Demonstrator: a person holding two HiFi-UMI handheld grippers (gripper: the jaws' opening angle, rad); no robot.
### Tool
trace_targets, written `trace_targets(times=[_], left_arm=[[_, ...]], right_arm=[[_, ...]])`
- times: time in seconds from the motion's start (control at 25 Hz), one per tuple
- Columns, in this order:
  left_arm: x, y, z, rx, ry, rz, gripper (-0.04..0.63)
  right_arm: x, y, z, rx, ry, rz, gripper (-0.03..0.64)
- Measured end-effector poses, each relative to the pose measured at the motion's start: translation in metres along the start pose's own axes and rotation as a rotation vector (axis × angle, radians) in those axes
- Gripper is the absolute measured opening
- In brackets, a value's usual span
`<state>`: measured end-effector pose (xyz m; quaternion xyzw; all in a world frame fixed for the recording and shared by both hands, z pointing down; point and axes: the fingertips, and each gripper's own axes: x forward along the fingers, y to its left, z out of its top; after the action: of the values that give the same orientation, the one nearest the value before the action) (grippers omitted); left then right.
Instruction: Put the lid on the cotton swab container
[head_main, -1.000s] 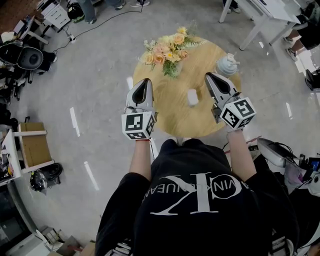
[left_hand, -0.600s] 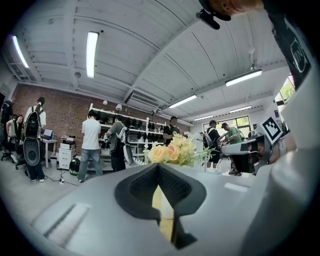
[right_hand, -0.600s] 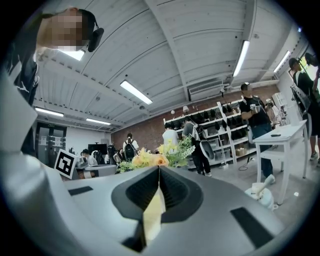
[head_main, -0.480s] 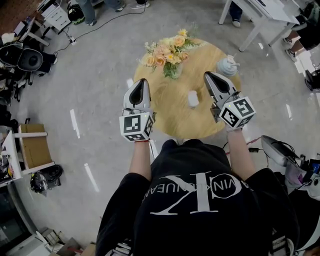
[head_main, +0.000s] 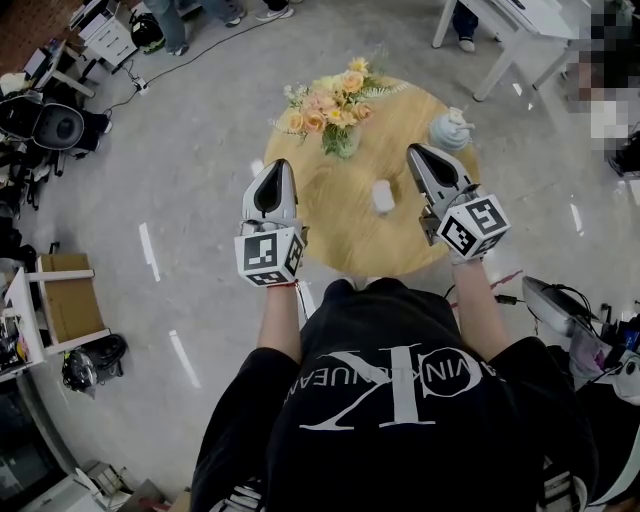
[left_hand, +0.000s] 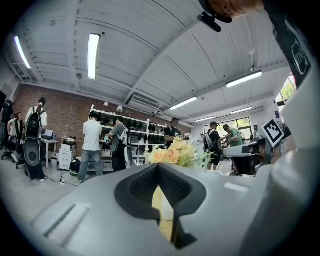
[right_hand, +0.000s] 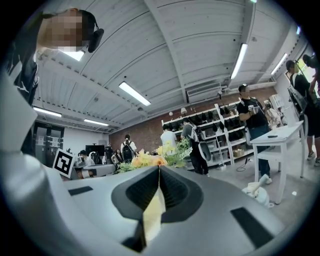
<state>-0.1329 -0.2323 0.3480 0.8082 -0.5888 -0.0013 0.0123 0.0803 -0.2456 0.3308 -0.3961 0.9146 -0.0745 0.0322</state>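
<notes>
A small white cylindrical container (head_main: 383, 195) stands on the round wooden table (head_main: 350, 235), between my two grippers. I cannot make out a separate lid. My left gripper (head_main: 281, 164) is shut and empty; it hovers level over the table's left edge, well left of the container. My right gripper (head_main: 414, 151) is also shut and empty, and sits just right of the container without touching it. In the left gripper view the jaws (left_hand: 159, 168) meet in a closed seam. The right gripper view shows the same closed seam (right_hand: 159, 171).
A vase of orange and yellow flowers (head_main: 335, 100) stands at the table's far side. A pale blue-white ornament (head_main: 452, 128) sits at the far right of the table. White tables (head_main: 520, 30), shelves and several people surround the area. A wooden crate (head_main: 68, 295) stands on the floor at left.
My left gripper has drifted slightly leftward. The right gripper and the container have not moved.
</notes>
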Motion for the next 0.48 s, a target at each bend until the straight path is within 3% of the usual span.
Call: trace_targets(times=[0.48], left_arm=[[-0.016,-0.002,0.000,-0.009,0.014,-0.004,0.012]], right_arm=[[-0.010,0.014,-0.001,0.004,0.007,-0.011,0.015]])
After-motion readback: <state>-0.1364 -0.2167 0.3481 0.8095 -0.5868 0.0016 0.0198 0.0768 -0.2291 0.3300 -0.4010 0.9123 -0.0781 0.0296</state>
